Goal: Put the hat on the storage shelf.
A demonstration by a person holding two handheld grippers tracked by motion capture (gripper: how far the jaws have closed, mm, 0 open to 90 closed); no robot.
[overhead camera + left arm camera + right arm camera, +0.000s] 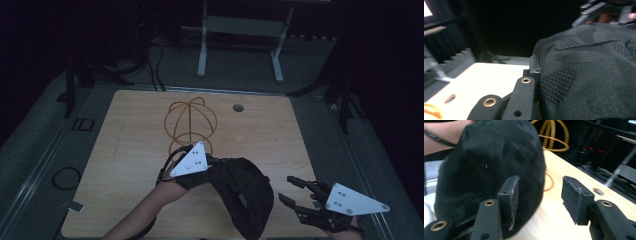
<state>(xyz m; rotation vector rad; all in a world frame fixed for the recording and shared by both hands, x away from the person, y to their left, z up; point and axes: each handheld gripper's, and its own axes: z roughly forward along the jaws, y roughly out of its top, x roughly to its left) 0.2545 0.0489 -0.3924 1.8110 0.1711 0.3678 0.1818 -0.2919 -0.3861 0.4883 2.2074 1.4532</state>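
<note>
Black pads of my right gripper (537, 197) stand apart with nothing between them, and the black cap (489, 167) is just beside its left jaw. My left gripper (534, 75) is clamped on the edge of this cap (589, 72), so the cap (242, 195) hangs tilted above the near part of the table, between my two hands. In the high view my left gripper (212, 167) is at the cap's left side and my right gripper (290, 190) is near its right side, not touching. Beyond my left gripper stands a yellow wire hat stand (191, 125), round like a globe, on the light wooden table (280, 135). Farther to the right of it I see a small round hole (238, 108) in the tabletop. Around the table the room is dark, with a grey floor (240, 70), black cables (156, 65) and a white frame (240, 35) behind.
</note>
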